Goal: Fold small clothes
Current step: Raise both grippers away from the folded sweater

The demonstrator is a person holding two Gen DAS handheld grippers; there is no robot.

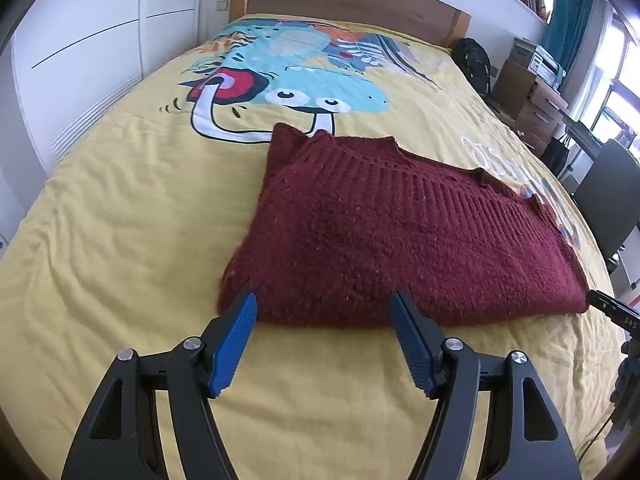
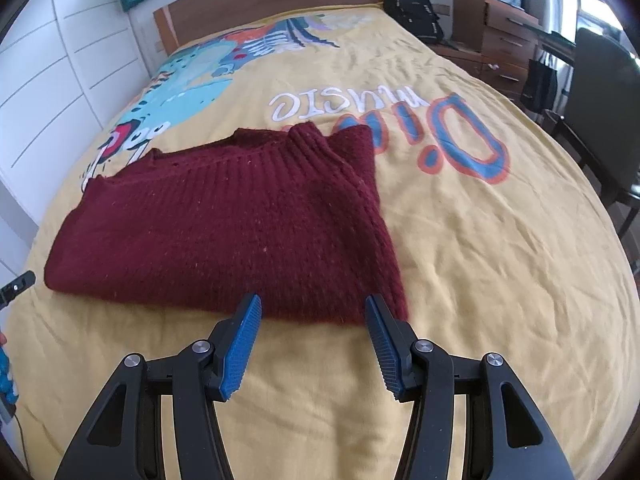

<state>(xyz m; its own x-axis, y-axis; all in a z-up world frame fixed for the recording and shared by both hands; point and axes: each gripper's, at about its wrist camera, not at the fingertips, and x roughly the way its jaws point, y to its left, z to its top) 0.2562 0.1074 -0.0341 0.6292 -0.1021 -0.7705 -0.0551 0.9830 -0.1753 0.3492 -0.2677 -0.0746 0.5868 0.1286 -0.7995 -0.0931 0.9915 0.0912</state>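
Dark red knit sweater point(image 1: 384, 236) lies on the bed point(image 1: 120, 240), on a yellow bedspread with a cartoon print. Looks already folded over on itself: ribbed band across the far side, doubled layers showing at the far corners, near edge thick and rounded.

Left gripper point(image 1: 324, 304) has its jaws spread apart, nothing between them, tips just at the sweater's near edge toward its left corner. In the left wrist view the sweater fills 12 to 3 o'clock from the gripper. Right gripper point(image 2: 312, 306) is likewise wide apart and empty, tips at the near edge by the right corner; in the right wrist view the sweater point(image 2: 224, 232) runs from 9 to 12 o'clock. Can't tell if either pad actually touches the knit.

Handling judgement: soft, chunky wool-type knit, limp, no stiffness, will sag and stretch if lifted by one point. Moderately light but bulky. Fuzzy surface, so grip should be good, little slip risk. Not fragile; snagging loops on the ridged pads is the main worry.

Where to hold: pinch all layers together at the two near corners, one gripper each, and lift evenly so the fold stays aligned. Grabbing only the top layer would likely peel the fold open.
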